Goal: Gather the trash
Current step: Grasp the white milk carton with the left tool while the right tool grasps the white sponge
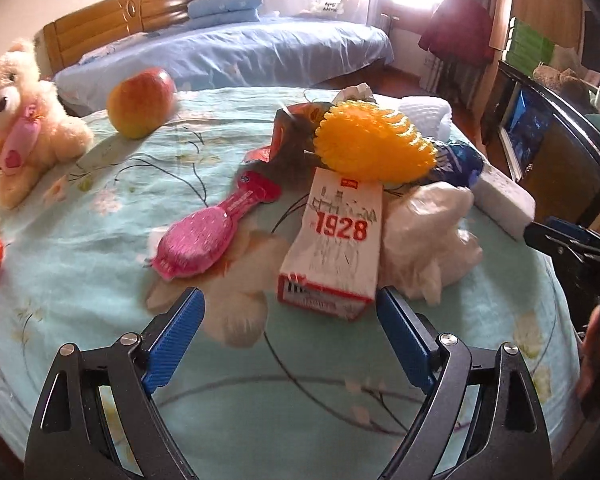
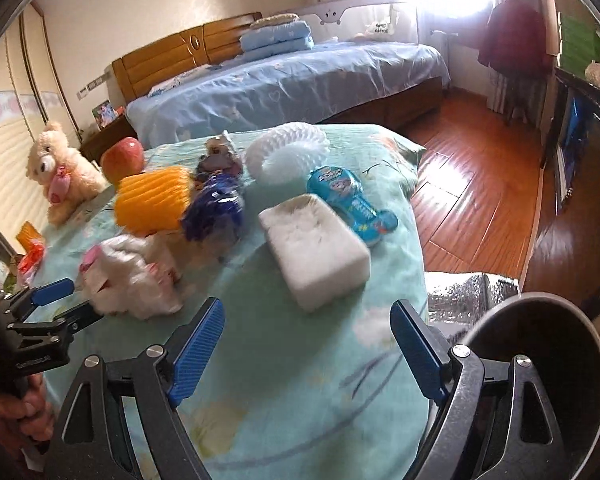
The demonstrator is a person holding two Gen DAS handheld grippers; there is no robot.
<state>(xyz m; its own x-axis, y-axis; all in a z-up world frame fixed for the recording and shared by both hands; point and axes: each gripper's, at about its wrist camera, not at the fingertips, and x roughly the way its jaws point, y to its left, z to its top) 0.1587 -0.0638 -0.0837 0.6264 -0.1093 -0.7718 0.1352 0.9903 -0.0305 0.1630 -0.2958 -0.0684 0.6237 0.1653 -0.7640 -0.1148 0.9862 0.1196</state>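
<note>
A: How much of the trash is judged to be collected?

B: Very little, as far as can be seen. The crumpled white plastic bag (image 1: 428, 232), the "1928" carton (image 1: 336, 248) and the blue wrapper (image 2: 216, 210) are all found lying on the bench (image 1: 80, 280), heaped beside the yellow foam net (image 1: 374, 142).

A: And the fingers?

B: The left gripper (image 1: 290, 312) is held with its fingers spread wide and empty, just short of the carton. The right gripper (image 2: 308, 334) is likewise opened wide, with nothing between its fingers, near the white foam block (image 2: 314, 246).

A: Where is the trash meant to go?

B: A dark round bin (image 2: 540, 344) is seen at the bench's edge (its inside cannot be made out). The apple (image 1: 140, 98) and teddy bear (image 1: 20, 120) are presumably to be left.
</note>
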